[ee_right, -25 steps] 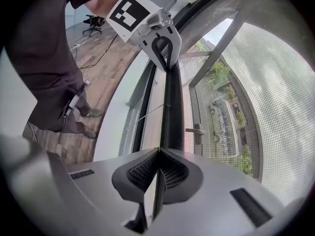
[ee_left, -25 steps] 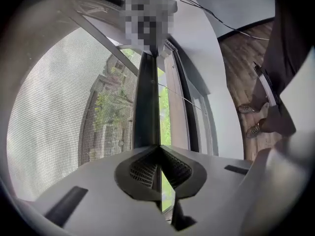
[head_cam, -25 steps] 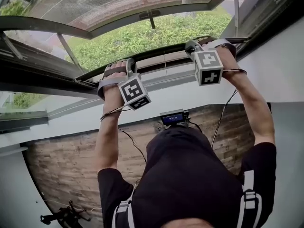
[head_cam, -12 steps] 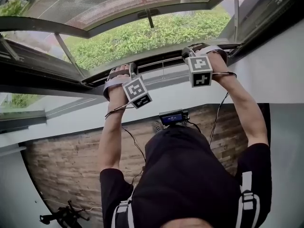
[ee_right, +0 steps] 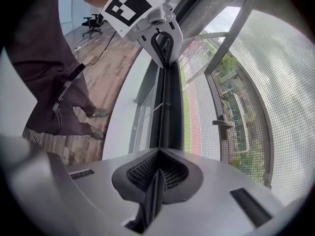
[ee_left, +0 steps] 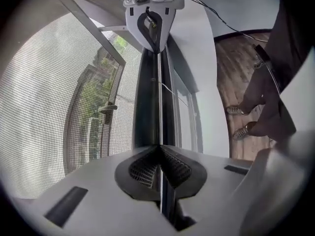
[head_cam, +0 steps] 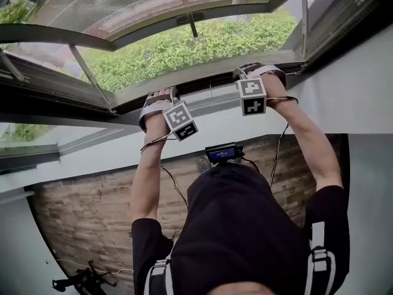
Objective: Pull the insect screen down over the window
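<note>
Spreading across the lower half of the head view, a brown wood-plank floor (head_cam: 92, 220) meets a white wall (head_cam: 92, 158) under the window. A person in a dark top (head_cam: 245, 232) stands there with both arms raised. A black office chair (ee_right: 91, 21) sits far off at the upper left of the right gripper view. Outside, a green hedge (head_cam: 184, 48) fills the upper middle of the head view.

The grey mesh insect screen (ee_left: 39, 107) covers the left side of the left gripper view, and a window handle (ee_left: 109, 108) shows through it. Its dark bottom rail (ee_left: 146, 92) runs straight up the middle of that frame. The left gripper (ee_left: 159, 156) has its jaws pressed together on a thin pale lip along that rail. The right gripper (ee_right: 157, 168) is clamped on the same lip further along. Each gripper appears at the top of the other's view, nipping the rail.

In the head view the two grippers hold the rail's middle stretch, well apart from each other. The rail lies just beside the grey window frame (ee_left: 178, 97). On the room side the white wall drops to the floor, where the person's shoes (ee_left: 241, 122) stand near it.
</note>
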